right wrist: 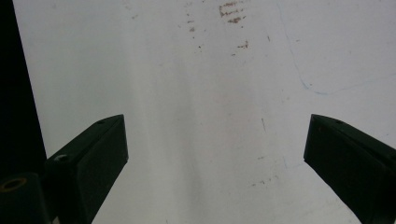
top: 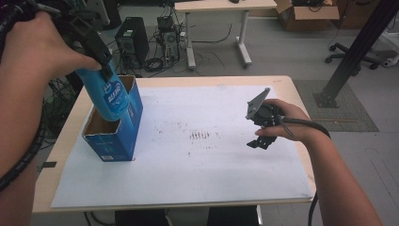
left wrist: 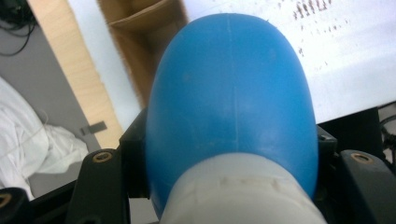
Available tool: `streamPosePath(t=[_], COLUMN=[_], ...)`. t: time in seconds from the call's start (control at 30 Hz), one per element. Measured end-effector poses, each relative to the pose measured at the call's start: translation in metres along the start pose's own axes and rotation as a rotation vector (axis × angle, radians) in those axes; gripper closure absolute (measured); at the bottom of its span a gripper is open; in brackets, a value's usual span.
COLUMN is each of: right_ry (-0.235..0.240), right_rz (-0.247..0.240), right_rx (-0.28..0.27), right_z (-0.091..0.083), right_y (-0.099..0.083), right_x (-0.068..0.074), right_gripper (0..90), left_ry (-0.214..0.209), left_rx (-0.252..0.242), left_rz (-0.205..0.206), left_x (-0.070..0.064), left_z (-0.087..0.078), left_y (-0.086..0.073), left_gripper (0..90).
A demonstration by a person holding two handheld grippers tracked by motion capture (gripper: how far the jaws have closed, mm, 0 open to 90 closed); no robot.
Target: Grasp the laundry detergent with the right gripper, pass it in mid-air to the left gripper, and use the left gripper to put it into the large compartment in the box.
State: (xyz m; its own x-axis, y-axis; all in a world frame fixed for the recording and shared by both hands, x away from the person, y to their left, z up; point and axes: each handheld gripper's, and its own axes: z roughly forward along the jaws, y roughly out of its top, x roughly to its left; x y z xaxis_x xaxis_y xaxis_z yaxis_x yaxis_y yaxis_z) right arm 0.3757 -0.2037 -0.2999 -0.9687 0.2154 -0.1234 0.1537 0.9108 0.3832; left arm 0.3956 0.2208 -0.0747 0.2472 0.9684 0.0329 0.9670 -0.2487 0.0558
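The left hand-held gripper grips a blue bottle halfway into the box; next, lower it. The right hand-held gripper rests released.

The lower end of a blue bottle is hidden inside an open blue carton, and its label print is too small to read from the high view. In the left gripper view the bottle's pale cap runs off the bottom edge and its body blocks most of the carton's interior. The right gripper is partly covered by the person's hand, and in its own view both jaws are cut off at the lower edge.
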Motion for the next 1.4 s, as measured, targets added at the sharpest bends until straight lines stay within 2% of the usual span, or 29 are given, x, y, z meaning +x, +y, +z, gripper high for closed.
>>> streamPosePath(t=[0.03,0.07,0.1,0.13,0.2,0.27,0.4,0.67,0.93,1.1,1.4], right_ry=[0.0,0.002,0.003,0.003,0.003,0.005,0.019,0.028,0.03,0.037,0.035], right_rz=[0.0,0.001,0.001,0.001,0.005,0.007,0.006,0.013,0.015,0.016,0.023], right_rx=[0.0,0.003,0.002,0.002,0.003,0.0,0.014,0.022,0.027,0.032,0.03], right_z=[0.0,0.0,0.0,0.0,0.001,0.002,0.006,0.007,0.006,0.007,0.005], right_y=[0.0,-0.001,-0.001,-0.001,-0.001,-0.002,-0.003,-0.004,-0.006,-0.006,-0.007], right_x=[0.0,0.0,0.0,0.0,-0.001,0.0,0.0,-0.001,-0.002,-0.002,-0.002], right_gripper=[6.2,6.2,6.2,6.2,5.8,5.8,5.8,5.0,5.0,5.1,5.0], left_ry=[0.0,0.005,0.012,0.012,0.013,0.011,0.002,0.004,0.014,0.024,0.013], left_rx=[0.0,0.0,0.0,0.0,0.001,0.001,0.0,0.019,0.023,0.037,0.069], left_rz=[0.0,-0.016,-0.054,-0.054,-0.084,-0.087,-0.122,-0.146,-0.216,-0.227,-0.234], left_x=[0.0,0.002,0.006,0.006,0.012,0.014,0.024,0.034,0.044,0.045,0.048], left_z=[0.0,-0.001,-0.003,-0.003,-0.004,-0.004,-0.002,0.005,0.015,0.023,0.052], left_y=[0.0,0.0,0.002,0.002,0.004,0.005,0.007,0.01,0.012,0.013,0.014], left_gripper=[38.6,38.6,38.6,38.6,38.6,38.6,38.6,38.6,38.6,38.6,38.6])
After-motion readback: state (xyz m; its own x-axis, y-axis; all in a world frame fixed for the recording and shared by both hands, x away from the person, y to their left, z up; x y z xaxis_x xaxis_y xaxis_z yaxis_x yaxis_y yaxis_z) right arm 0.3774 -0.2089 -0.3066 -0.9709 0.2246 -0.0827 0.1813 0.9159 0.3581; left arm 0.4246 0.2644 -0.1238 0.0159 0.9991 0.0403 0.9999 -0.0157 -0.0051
